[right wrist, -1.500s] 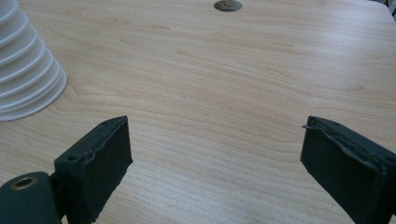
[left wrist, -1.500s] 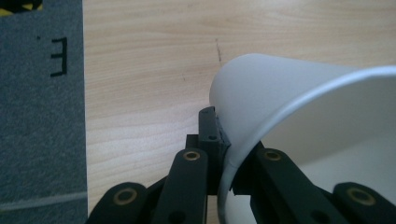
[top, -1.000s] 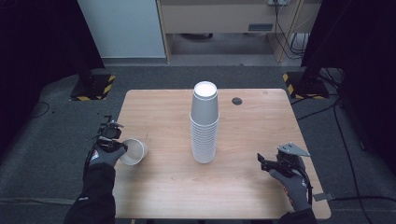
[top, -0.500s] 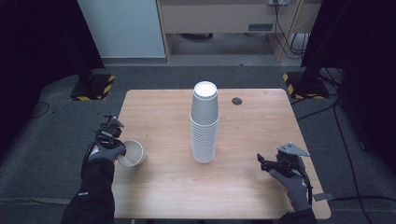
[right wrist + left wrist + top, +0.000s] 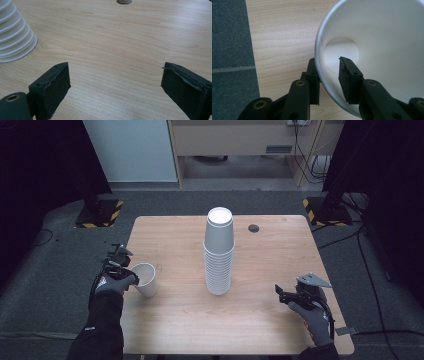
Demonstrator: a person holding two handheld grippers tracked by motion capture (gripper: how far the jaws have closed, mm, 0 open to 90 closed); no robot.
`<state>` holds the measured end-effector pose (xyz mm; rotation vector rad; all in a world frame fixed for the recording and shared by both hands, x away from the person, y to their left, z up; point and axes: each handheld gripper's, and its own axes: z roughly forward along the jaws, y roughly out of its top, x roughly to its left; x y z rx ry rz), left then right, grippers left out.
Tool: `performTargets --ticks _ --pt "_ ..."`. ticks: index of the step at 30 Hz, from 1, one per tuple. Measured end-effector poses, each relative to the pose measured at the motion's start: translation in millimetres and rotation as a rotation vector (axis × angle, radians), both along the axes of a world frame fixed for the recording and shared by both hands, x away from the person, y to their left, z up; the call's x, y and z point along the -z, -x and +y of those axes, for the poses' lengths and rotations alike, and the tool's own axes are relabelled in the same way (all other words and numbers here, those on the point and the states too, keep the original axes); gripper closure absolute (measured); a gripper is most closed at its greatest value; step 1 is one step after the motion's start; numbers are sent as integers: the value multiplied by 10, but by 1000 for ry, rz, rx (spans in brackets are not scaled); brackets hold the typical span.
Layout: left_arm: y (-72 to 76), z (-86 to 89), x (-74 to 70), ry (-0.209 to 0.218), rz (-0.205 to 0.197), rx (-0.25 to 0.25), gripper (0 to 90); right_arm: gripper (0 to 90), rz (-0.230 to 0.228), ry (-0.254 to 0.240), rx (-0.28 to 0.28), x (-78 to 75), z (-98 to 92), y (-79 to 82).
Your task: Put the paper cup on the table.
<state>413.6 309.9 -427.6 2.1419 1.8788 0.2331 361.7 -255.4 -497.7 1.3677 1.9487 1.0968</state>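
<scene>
Near the left edge of the table (image 5: 260, 320) stands a single white paper cup (image 5: 145, 279), mouth up and leaning a little, well apart from everything else on the wood. It is plain white inside and out, with a thin rolled rim, a faint seam running down the inner wall, and a round flat bottom that shows pale at the far end of the cone in the left gripper view. The left gripper (image 5: 121, 265), held in a dark gloved hand, sits right at the cup's near rim. Its jaws have just been opening: one jaw reaches inside the cup and the other stands outside, with the paper wall between them, and a small gap shows on each side of the wall, so the pads no longer pinch it.

At the middle of the table rises a tall stack of white cups (image 5: 219, 252), nested upside down. A small dark round disc (image 5: 254, 228) lies on the wood beyond it. The right gripper (image 5: 281, 294) hovers low near the table's right front corner, jaws spread apart with bare wood between them.
</scene>
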Motion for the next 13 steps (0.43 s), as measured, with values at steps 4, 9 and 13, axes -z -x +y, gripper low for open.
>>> performTargets --ticks 4,9,13 --pt "66 26 -12 -1 -109 -17 553 87 1 2 0 0 3 0" --pt "175 64 -64 25 -326 -29 423 86 1 0 -1 0 4 2" --pt "308 42 -70 47 -507 -27 311 86 -1 -4 8 -3 -3 1"
